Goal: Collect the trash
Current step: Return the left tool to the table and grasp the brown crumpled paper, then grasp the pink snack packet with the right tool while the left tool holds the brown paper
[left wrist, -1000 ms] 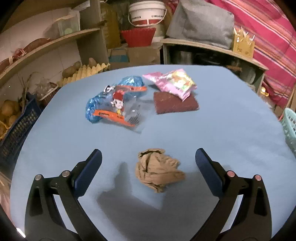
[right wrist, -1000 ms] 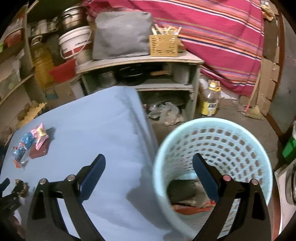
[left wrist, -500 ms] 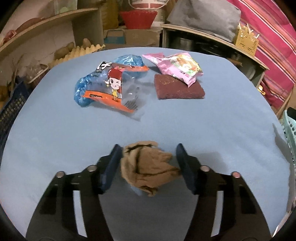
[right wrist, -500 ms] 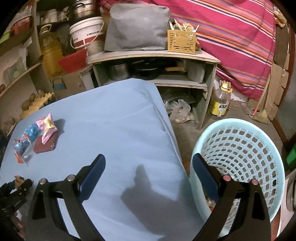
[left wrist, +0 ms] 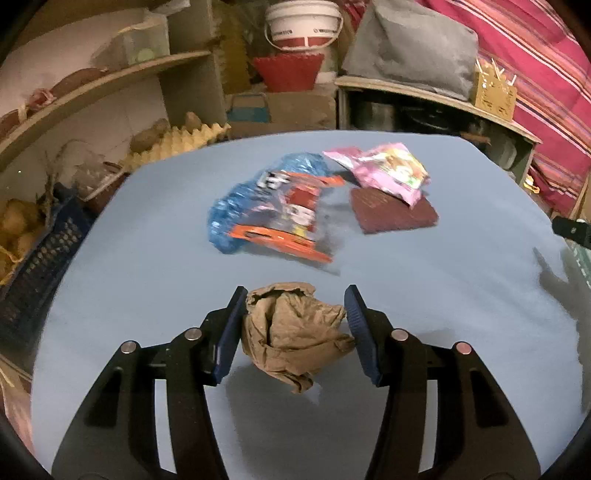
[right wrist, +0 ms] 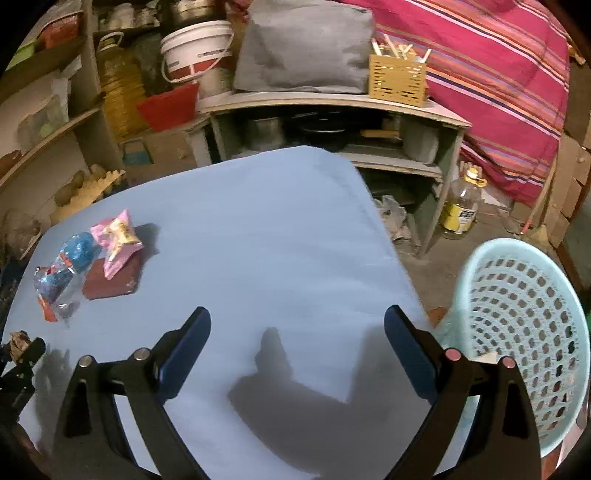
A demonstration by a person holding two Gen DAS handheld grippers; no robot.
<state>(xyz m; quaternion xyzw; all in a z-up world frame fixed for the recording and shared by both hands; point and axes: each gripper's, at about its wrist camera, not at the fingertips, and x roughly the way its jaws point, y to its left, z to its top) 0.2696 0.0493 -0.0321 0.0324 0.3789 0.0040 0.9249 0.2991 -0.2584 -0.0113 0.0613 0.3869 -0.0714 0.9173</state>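
Note:
My left gripper is shut on a crumpled brown paper ball and holds it just above the blue table. Beyond it lie a blue and orange snack wrapper, a pink wrapper and a dark red flat pad. My right gripper is open and empty above the table's right part. In its view the same wrappers lie at the left, and the light blue trash basket stands on the floor at the right.
Shelves with a white bucket, a red tub and a grey cushion stand behind the table. A dark crate with potatoes is at the left. A bottle stands on the floor near the basket.
My left gripper closed on the paper ball and lifted it a little. My right gripper swung left from over the basket to over the table.

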